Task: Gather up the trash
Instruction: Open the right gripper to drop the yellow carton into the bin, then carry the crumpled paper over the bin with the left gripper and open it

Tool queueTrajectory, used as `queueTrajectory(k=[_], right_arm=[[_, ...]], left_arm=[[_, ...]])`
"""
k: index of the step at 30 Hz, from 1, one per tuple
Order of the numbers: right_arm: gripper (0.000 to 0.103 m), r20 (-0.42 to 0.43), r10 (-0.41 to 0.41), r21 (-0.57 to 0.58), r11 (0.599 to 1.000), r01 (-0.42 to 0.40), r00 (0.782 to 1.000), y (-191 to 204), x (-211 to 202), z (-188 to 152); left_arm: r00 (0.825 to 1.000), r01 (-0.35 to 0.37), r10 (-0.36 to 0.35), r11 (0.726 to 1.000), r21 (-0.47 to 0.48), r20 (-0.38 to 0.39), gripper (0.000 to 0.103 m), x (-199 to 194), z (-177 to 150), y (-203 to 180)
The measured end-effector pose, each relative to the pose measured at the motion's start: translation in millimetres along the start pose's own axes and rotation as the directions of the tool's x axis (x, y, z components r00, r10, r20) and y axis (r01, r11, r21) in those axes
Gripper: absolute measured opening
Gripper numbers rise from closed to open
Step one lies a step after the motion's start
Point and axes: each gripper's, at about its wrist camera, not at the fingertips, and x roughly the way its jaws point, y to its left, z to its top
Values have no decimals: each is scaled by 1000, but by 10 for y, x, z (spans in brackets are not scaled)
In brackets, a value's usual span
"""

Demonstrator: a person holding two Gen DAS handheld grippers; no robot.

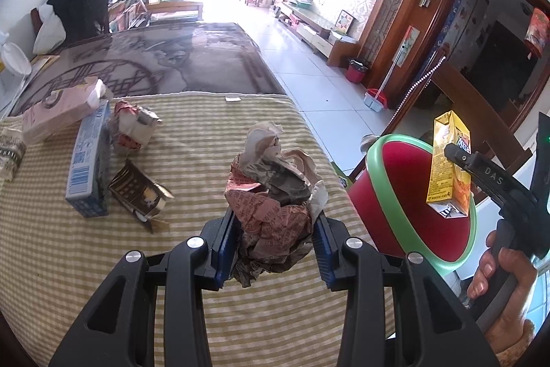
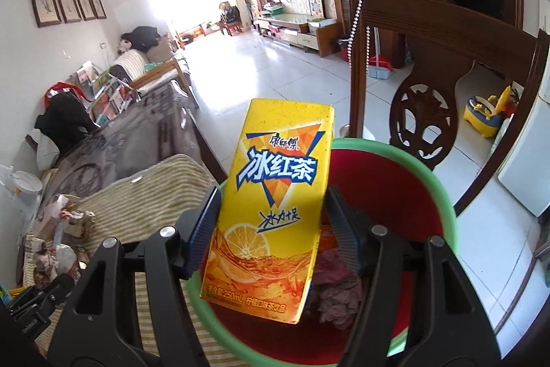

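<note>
My left gripper (image 1: 275, 229) is shut on a crumpled wad of printed paper (image 1: 275, 191), held above the striped tablecloth (image 1: 103, 263). My right gripper (image 2: 273, 226) is shut on a yellow iced-tea carton (image 2: 275, 195), held upright over the red bin with a green rim (image 2: 443, 191). In the left wrist view the same carton (image 1: 448, 167) hangs over the bin (image 1: 412, 195), with the right gripper and a hand (image 1: 505, 281) behind it. Crumpled purple paper (image 2: 337, 291) lies in the bin.
On the cloth to the left lie a blue-white carton (image 1: 87, 167), a pink box (image 1: 58, 112), a crushed red-white pack (image 1: 132, 126) and a torn brown box (image 1: 141, 195). A wooden chair (image 2: 426, 64) stands behind the bin. Tiled floor stretches beyond.
</note>
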Motion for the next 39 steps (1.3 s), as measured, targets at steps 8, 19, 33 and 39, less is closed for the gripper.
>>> queueTrajectory(k=[8, 19, 33, 39], right_arm=[[61, -62, -23, -13, 1000, 23, 998, -90, 142, 11], [61, -98, -51, -27, 998, 48, 994, -113, 252, -11], [98, -22, -184, 91, 978, 186, 983, -356, 143, 47], [98, 111, -310, 290, 919, 268, 944, -658, -147, 71]], left_arm=[[1000, 12, -11, 1000, 25, -12, 37, 106, 24, -131], [999, 39, -37, 998, 56, -36, 37, 238, 15, -380], [981, 182, -179, 982, 53, -71, 37, 463, 76, -761], [958, 286, -279, 950, 126, -67, 37, 504, 181, -1186]])
